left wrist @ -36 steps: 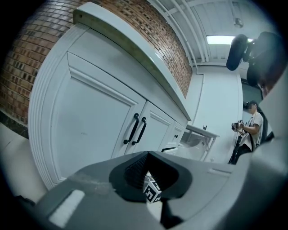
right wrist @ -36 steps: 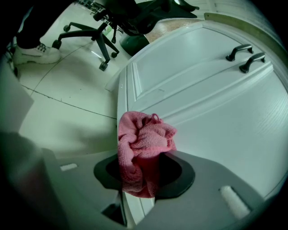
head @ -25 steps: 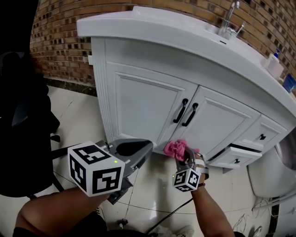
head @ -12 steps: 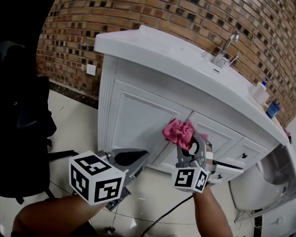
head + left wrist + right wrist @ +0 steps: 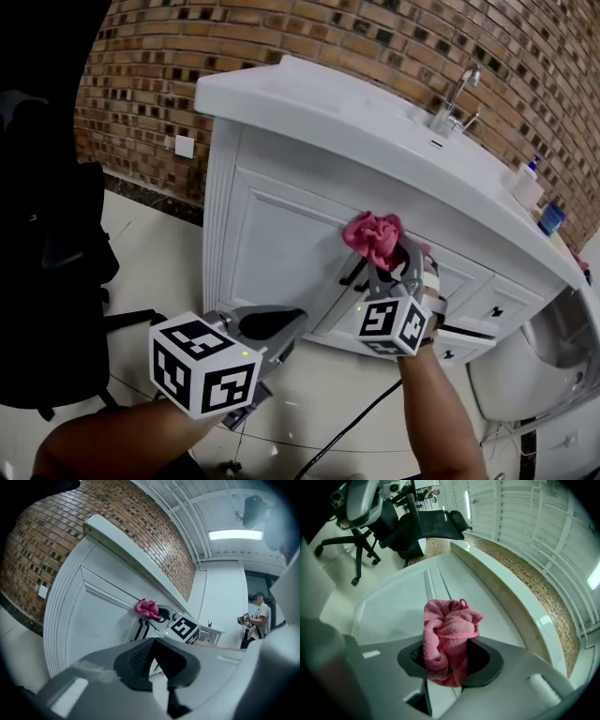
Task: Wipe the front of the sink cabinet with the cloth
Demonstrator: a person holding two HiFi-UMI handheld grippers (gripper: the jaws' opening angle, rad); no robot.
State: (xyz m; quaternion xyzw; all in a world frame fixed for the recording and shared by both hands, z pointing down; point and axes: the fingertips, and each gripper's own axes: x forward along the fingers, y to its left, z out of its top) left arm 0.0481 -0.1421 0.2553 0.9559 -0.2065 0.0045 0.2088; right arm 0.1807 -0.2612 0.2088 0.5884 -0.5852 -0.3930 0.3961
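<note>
My right tool (image 5: 382, 267) is clamped on the bunched pink cloth (image 5: 373, 236) at centre frame, close against the sink cabinet (image 5: 272, 234) doors. The cloth is soft, light and floppy, so gripping mid-wad leaves a cushion standing proud for wiping. My left tool (image 5: 286, 328) hangs closed and empty at lower left.

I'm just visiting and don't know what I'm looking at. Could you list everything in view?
brick wall: 1, red-brown, behind
sink cabinet: 1, white, against the wall
door handles: 2, black, where the doors meet
faucet: 1, chrome, on top
bottle: 1, white with blue cap, top's right end
wall plate: 1, white, on the wall
office chair: 1, black, left
cloth: 1, pink, at the cabinet front
left gripper: 1, grey, shut, empty, low
right gripper: 1, grey, shut on cloth
</note>
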